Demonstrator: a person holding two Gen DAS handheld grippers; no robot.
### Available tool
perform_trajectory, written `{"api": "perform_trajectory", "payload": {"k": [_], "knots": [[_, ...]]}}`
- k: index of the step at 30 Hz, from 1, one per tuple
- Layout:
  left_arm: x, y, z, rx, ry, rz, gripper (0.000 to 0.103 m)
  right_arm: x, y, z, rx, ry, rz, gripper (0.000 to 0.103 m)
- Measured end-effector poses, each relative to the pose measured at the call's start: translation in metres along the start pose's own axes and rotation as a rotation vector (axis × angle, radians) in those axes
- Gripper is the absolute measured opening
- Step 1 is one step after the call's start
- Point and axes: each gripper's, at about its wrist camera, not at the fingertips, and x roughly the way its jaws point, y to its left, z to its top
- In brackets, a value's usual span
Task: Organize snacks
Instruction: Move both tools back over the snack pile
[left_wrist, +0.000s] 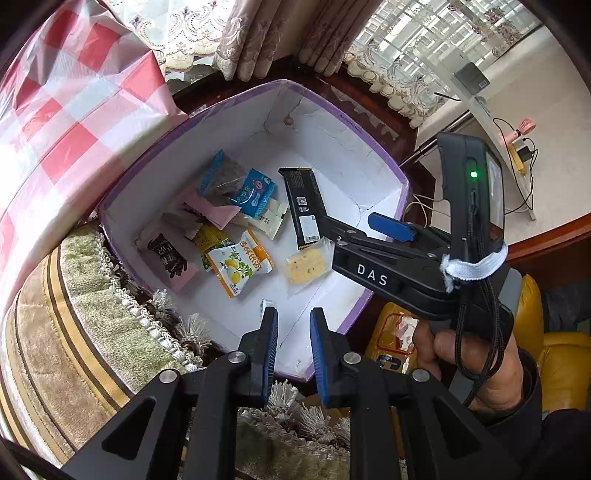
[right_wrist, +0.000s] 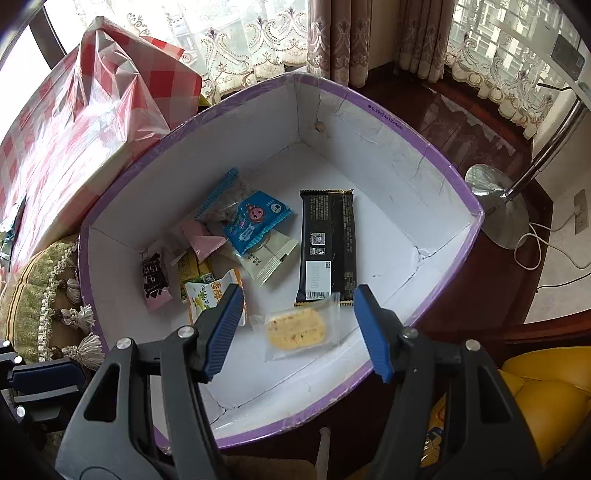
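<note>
A white box with a purple rim (left_wrist: 369, 155) (right_wrist: 461, 192) holds several snacks. Among them are a long black bar (left_wrist: 301, 206) (right_wrist: 328, 240), a blue packet (left_wrist: 255, 192) (right_wrist: 255, 218), a pink packet (left_wrist: 170, 258), a yellow fruit packet (left_wrist: 236, 264) and a pale cracker in a clear wrapper (left_wrist: 306, 264) (right_wrist: 295, 328). My left gripper (left_wrist: 293, 317) hangs over the box's near corner, its jaws slightly apart with nothing between them. A small white scrap (left_wrist: 268, 303) lies just past its left fingertip. My right gripper (right_wrist: 298, 291) (left_wrist: 347, 221) stands open above the cracker without touching it.
A red-and-white checked plastic bag (left_wrist: 74, 110) (right_wrist: 92, 122) leans against the box's left side. A fringed green-beige cushion (left_wrist: 92, 332) lies at the near left, with yellow upholstery (right_wrist: 546, 398) at the near right. A lamp base (right_wrist: 495, 206) and cables stand on the floor beyond.
</note>
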Motion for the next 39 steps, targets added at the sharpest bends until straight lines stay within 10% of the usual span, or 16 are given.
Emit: {"api": "perform_trajectory", "payload": {"k": [20, 39], "knots": [[-0.079, 0.106, -0.025, -0.325, -0.289, 0.094, 0.03, -0.038, 0.119, 0.025, -0.185, -0.097, 0.185, 0.066], [-0.157, 0.258, -0.129, -0.778, -0.518, 0.18, 0.03, -0.048, 0.261, 0.011, -0.454, -0.07, 0.298, 0.069]]}}
